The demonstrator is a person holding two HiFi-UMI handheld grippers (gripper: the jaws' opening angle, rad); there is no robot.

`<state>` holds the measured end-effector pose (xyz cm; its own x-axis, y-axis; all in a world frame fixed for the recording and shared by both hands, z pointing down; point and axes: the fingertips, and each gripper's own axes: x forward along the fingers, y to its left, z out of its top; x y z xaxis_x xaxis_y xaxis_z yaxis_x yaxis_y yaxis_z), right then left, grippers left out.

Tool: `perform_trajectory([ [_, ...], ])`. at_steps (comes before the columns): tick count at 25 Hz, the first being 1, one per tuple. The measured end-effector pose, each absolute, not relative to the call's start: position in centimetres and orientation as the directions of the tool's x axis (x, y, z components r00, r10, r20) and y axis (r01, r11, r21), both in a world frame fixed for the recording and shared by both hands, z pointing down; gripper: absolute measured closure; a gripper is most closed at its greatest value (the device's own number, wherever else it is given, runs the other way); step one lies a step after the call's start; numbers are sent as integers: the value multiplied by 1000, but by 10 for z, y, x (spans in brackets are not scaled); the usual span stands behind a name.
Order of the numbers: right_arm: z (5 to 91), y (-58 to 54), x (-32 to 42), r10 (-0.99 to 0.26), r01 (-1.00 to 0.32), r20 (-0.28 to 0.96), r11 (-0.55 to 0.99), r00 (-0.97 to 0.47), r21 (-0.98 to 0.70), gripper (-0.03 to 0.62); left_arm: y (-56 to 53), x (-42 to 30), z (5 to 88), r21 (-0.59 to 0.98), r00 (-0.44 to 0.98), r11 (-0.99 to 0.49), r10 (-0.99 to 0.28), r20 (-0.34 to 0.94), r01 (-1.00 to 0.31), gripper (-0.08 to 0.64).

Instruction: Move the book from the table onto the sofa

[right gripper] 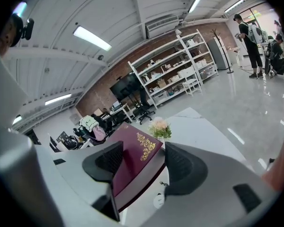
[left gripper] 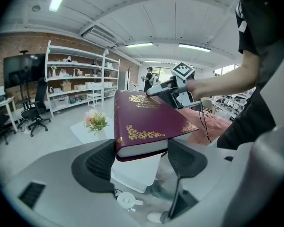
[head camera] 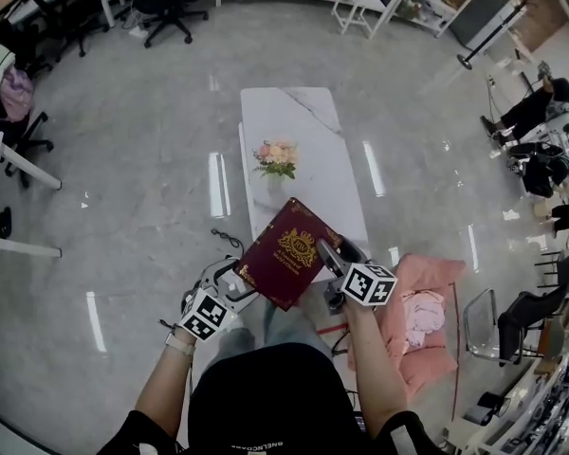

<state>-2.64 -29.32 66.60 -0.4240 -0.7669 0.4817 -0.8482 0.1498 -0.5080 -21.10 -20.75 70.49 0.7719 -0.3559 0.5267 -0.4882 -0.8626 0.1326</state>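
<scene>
The maroon hardcover book [head camera: 286, 252] is off the white table [head camera: 294, 121], hanging in the air above the table's near end, level with the person's knees. Two claws share it. The left gripper [head camera: 239, 278] is clenched on the lower corner, with the book's edge filling the gap between its pads in the left gripper view [left gripper: 141, 157]. The right gripper [head camera: 327, 254] clamps the opposite side, cover and page block wedged between its jaws in the right gripper view [right gripper: 143, 162].

The step in hand looks like the carry to the pink sofa [head camera: 436, 282], which stands just to the person's right. Doing it well probably means swinging both grippers together at a fixed spacing, so the book neither twists nor opens. It should stay roughly flat, and stay clear of the flower vase [head camera: 277, 159] behind it on the table. Neither grip should loosen until the book rests on the cushion.
</scene>
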Motion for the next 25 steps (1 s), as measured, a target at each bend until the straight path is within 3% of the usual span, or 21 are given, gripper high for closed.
perform_trajectory([
  [14,585,-259,-56,-804,-858,435,169,-405,-485,299,-183,-243,625,79,789,-887,-361,497,-455,201],
  [25,539,-224,-54,-869,-875,387,99,-309,-475,299,-173,-249,582,30,836,-938,-294,464,-346,201],
])
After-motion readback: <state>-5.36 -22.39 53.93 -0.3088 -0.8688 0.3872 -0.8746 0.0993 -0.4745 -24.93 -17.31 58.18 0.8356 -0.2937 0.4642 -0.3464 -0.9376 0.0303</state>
